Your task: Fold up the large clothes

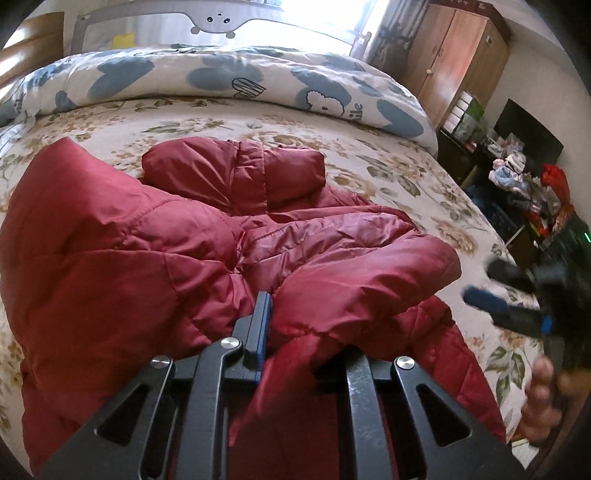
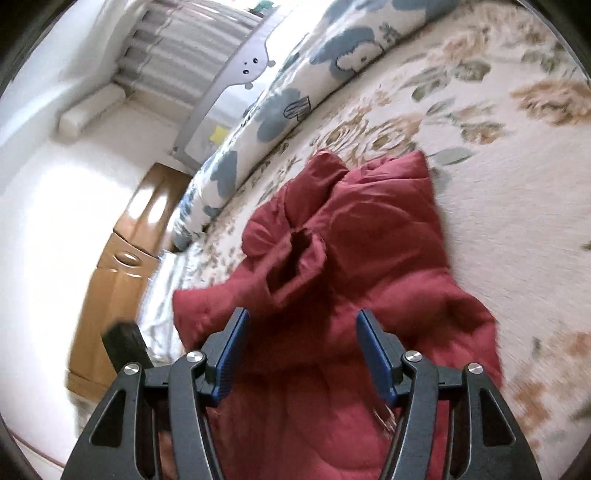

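A dark red padded jacket (image 1: 155, 258) lies crumpled on a bed with a floral sheet (image 1: 399, 166). My left gripper (image 1: 273, 310) is shut on a fold of the jacket's edge; the red fabric drapes over and hides its right finger. In the right wrist view the jacket (image 2: 369, 251) lies below my right gripper (image 2: 301, 354), which is open and empty, held above the cloth. The right gripper (image 1: 491, 288) also shows blurred at the right of the left wrist view, off the jacket's right side.
A white duvet with blue flowers (image 1: 229, 77) is rolled along the far side of the bed, with a grey bed rail (image 1: 221, 22) behind. A wooden wardrobe (image 1: 454, 59) and cluttered shelves (image 1: 532, 184) stand to the right. A wooden nightstand (image 2: 125, 266) stands by the bed.
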Demonstrator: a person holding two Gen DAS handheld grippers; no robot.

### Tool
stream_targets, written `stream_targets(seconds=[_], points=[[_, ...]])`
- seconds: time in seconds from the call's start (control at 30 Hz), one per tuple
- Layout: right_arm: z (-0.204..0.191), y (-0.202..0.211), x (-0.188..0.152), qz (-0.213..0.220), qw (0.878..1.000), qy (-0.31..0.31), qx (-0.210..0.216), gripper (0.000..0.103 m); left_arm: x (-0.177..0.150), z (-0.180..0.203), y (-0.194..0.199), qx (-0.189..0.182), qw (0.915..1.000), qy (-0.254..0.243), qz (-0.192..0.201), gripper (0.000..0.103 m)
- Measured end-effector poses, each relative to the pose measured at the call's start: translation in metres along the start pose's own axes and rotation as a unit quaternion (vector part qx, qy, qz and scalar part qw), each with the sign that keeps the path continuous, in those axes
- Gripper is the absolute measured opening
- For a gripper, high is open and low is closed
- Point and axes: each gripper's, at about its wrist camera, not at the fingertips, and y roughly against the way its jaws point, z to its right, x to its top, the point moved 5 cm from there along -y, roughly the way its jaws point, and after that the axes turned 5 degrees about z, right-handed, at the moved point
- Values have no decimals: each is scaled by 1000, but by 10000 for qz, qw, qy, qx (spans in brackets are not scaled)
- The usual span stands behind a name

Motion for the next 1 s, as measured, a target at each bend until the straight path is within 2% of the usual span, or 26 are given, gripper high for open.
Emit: stream_targets(seconds=[0.1,0.23,0.3,0.33,0.4,0.43,0.57,0.67,0.77,0.87,1.0], points=[[6,-29,13,-242,9995,-222,42,62,-2,1,-2,-16,9999,-96,-81,11],[9,-66,19,-659,9950,-651,378,63,-4,3,-6,-12,9995,-239,-204,15],[10,-80,20,-797,9935,-709,409,63,-5,2,-8,-94,9993,-191,-305,25],[11,-86,20,-853,9932,-699,366,60,-6,2,-10,-184,9989,-127,-414,37],[12,-94,18,-938,9929,-669,301,33,-9,3,-10,-339,9978,-47,-564,58],[12,-97,16,-994,9928,-623,236,13,-10,5,-10,-438,9968,-24,-664,70],[9,-94,17,-804,9960,-380,9,8,-13,11,3,-554,9961,-39,-683,85],[7,-83,24,-528,9983,-231,-114,7,-13,8,18,-637,9963,17,-583,85],[7,-63,33,-210,9995,-34,-235,7,-9,-2,34,-526,9980,13,-362,85],[8,-43,37,21,9985,275,-474,7,2,-20,45,-212,9997,-56,-134,85],[18,-35,33,78,9944,569,-889,7,26,-54,43,359,9994,-20,-5,85]])
